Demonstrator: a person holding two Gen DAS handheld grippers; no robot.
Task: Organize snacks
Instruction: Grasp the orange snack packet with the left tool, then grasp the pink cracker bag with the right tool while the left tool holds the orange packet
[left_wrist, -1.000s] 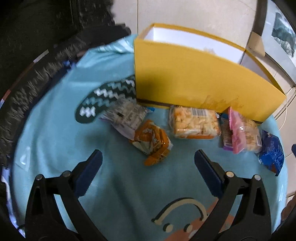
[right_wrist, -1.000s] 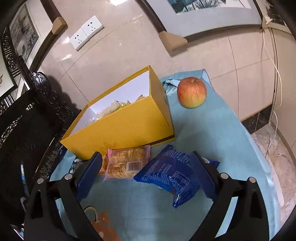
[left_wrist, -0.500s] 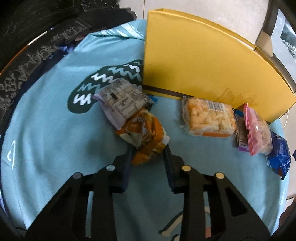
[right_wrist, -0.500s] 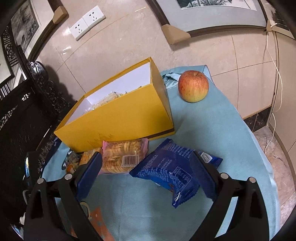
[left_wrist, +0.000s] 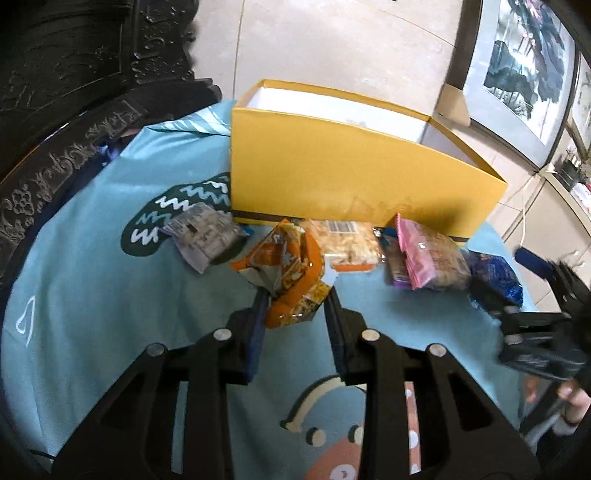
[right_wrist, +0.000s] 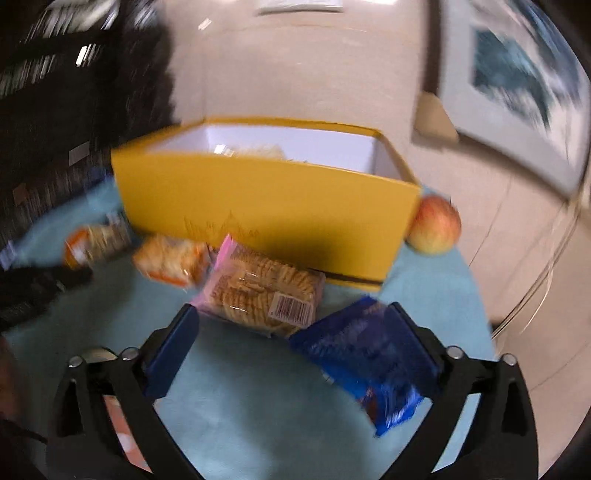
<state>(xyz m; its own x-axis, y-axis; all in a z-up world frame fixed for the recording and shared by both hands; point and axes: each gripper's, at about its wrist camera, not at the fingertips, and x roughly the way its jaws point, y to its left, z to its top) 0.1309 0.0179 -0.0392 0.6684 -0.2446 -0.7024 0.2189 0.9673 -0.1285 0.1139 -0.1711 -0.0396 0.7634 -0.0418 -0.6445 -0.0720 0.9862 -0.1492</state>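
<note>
An orange snack packet (left_wrist: 291, 273) was pinched between the left gripper (left_wrist: 295, 314) and its closed fingers, raised above the blue cloth (left_wrist: 92, 295) before the yellow box (left_wrist: 351, 177). The right gripper (right_wrist: 295, 350) (blurred) was spread wide, empty, around a blue packet (right_wrist: 369, 358) beside a pink biscuit pack (right_wrist: 262, 291).

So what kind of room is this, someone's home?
Probably a home living or dining room: a framed painting on a tiled wall, dark carved wooden furniture, and a table under a cartoon-print cloth.
</note>
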